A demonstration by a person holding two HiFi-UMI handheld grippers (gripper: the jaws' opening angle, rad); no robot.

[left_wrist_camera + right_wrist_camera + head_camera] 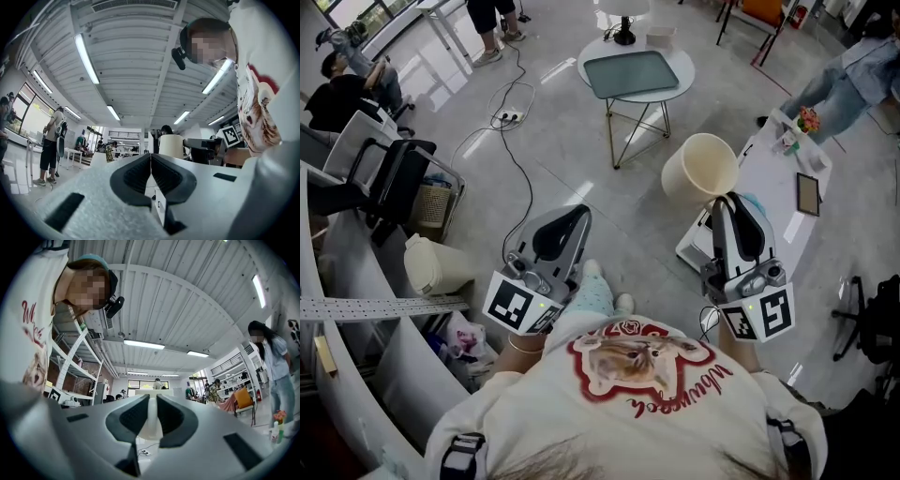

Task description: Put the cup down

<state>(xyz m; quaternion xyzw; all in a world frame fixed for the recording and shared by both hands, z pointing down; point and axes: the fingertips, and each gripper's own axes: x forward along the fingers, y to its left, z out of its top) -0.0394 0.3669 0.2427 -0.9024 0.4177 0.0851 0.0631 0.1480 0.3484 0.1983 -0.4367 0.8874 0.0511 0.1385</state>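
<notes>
Right gripper clamps the cream cup by its rim; left gripper is closed, empty.

Seen from the head camera, the right gripper covers the near side of the cup. A person at the top edge is cut off above the legs. Small items on the white table are too small to tell.

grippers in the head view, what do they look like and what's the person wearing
Both the left gripper and right gripper have light grey shells with black padded jaws. Each carries a white cube of black square markers, with a small green light. The person wears a white shirt with a red-and-brown print.
</notes>
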